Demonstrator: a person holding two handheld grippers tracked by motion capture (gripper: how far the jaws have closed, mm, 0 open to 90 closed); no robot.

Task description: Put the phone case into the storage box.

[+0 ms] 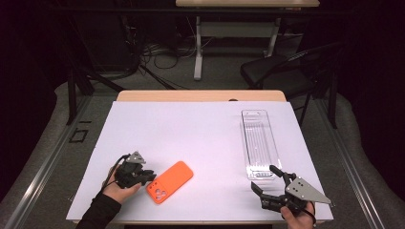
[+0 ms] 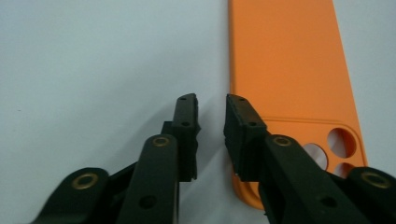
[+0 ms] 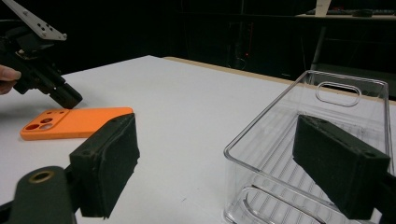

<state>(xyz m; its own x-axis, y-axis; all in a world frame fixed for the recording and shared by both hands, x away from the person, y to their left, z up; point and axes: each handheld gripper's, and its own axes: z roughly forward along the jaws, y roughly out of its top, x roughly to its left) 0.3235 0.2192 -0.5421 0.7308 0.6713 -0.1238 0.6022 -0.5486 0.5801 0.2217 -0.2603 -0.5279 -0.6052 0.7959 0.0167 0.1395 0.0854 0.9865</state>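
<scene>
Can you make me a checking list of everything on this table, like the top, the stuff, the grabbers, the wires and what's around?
Surface: white sheet covering a wooden table, flat and bare around the things.
Job's things: orange phone case lying flat, camera holes facing up, near the front left; clear plastic oblong tray with nothing inside, at the right.
Clutter: nothing seen.
Grippers: left gripper at the case's camera end, jaws slightly apart, nothing between them; right gripper open wide, just short of the tray's near end.
Cables: black cable trailing by the left gripper; tangled cords on the floor beyond.
Surroundings: dark room, black chair, second desk behind.
</scene>
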